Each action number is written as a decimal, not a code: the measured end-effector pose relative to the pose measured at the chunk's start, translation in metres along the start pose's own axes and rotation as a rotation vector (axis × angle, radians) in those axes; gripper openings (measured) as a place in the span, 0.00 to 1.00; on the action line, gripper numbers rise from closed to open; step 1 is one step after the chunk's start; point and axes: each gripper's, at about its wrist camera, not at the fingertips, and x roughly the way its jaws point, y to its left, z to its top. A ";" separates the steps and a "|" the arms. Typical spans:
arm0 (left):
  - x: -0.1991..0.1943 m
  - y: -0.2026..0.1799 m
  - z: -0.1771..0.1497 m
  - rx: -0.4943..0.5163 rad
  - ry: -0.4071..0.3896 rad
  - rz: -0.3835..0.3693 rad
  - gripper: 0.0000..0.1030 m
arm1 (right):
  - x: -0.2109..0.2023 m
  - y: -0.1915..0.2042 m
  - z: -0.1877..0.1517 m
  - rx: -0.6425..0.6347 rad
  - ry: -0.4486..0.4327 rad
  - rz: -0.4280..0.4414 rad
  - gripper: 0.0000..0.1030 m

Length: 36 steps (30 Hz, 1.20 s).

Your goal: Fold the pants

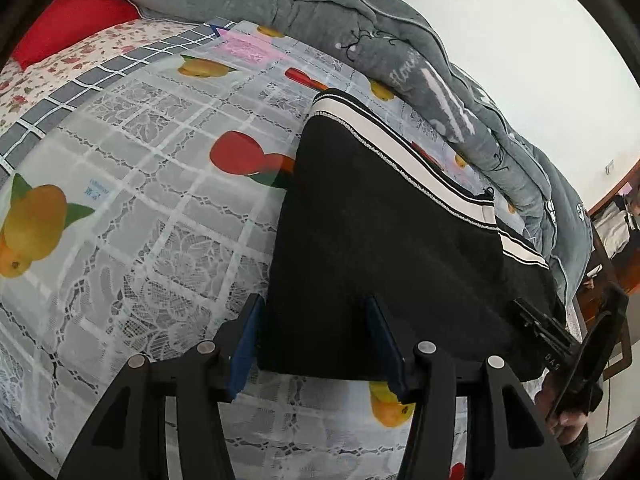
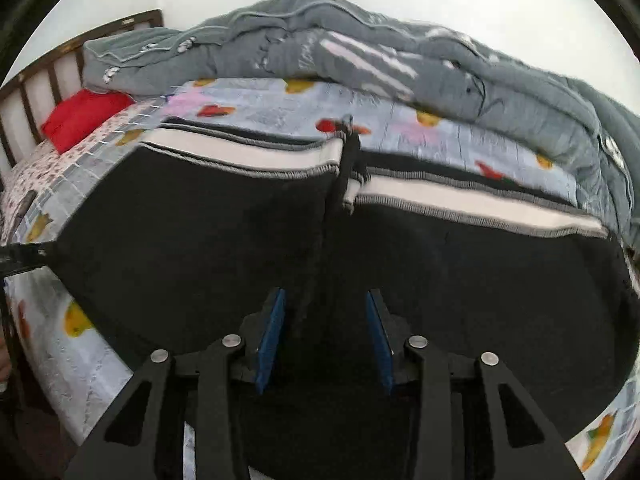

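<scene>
A bed covered by a fruit-printed cloth (image 1: 132, 184), with a grey quilt (image 1: 360, 32) bunched along its far side and a red pillow (image 1: 76, 20) at the head. Black pants (image 2: 200, 248) with a white side stripe lie flat on the cloth, just in front of the quilt, their long axis running along it. The left gripper (image 1: 316, 344) hovers at the pants' near left corner, fingers parted, the edge between them, not pinched. The right gripper (image 2: 326, 340) hangs over the pants' middle, fingers parted, gripping nothing. The left is likely nearer a graspable edge.
</scene>
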 end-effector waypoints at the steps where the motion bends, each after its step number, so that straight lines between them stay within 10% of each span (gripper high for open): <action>1: 0.001 -0.001 0.000 -0.003 -0.003 0.002 0.48 | 0.000 -0.001 -0.001 0.007 -0.004 -0.001 0.38; 10: 0.008 0.009 0.000 -0.109 -0.040 -0.047 0.47 | 0.006 -0.002 -0.008 0.050 -0.008 0.018 0.34; 15: -0.002 0.002 0.004 -0.113 -0.053 0.000 0.23 | -0.001 -0.008 -0.009 0.080 -0.016 0.063 0.34; 25: -0.034 -0.103 0.019 0.170 -0.215 0.206 0.12 | -0.067 -0.061 -0.022 0.035 -0.135 -0.034 0.35; 36: -0.008 -0.260 -0.009 0.460 -0.188 0.032 0.11 | -0.119 -0.169 -0.067 0.186 -0.156 -0.097 0.36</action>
